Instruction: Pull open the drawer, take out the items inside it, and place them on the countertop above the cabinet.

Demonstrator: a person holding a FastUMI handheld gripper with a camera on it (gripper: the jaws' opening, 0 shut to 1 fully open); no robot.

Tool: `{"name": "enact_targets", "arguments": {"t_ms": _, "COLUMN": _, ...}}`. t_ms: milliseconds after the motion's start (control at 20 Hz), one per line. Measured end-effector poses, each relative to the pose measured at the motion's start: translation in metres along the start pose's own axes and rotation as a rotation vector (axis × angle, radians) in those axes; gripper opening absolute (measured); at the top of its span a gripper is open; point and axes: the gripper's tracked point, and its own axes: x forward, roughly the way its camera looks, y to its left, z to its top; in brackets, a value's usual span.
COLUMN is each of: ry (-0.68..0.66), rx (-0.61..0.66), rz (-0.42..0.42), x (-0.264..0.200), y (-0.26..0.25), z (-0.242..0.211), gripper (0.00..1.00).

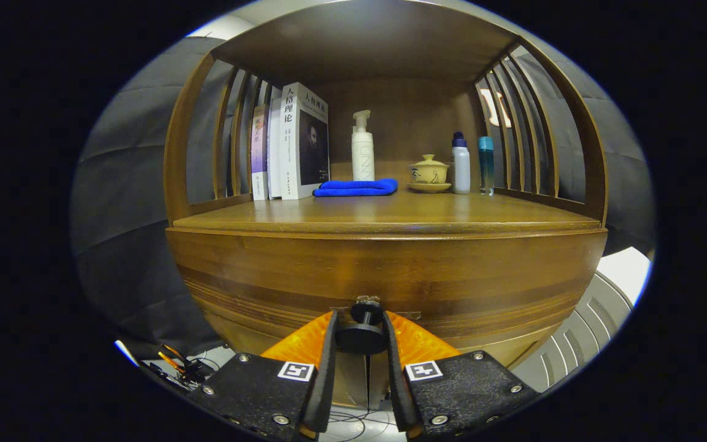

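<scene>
Gripper (363, 337) at lower centre, fingers closed on black drawer knob (363, 331); drawer front (390, 270) above; blue cloth (356, 187) on countertop (390, 215).

Books (295, 144), pump bottle (363, 147), blue cloth (356, 187), lidded teacup (429, 173) (plus two bottles (461, 162)).

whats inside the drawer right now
Cannot tell: the drawer is closed, so its wooden front hides the contents. The gripper has its fingers on either side of the black knob. On the countertop lies a blue cloth.
</scene>
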Motion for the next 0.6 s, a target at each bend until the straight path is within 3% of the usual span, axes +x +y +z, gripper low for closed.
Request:
{"name": "enact_targets", "arguments": {"t_ms": 200, "ry": -0.008, "rx": 0.087, "rz": 0.011, "x": 0.001, "y": 0.0, "z": -0.001, "gripper": 0.4}}
{"name": "enact_targets", "arguments": {"t_ms": 350, "ry": 0.008, "rx": 0.038, "rz": -0.026, "x": -0.002, "y": -0.001, "z": -0.001, "gripper": 0.36}}
{"name": "enact_targets", "arguments": {"t_ms": 600, "ry": 0.001, "rx": 0.035, "rz": -0.02, "x": -0.026, "y": 0.004, "z": -0.007, "gripper": 0.35}}
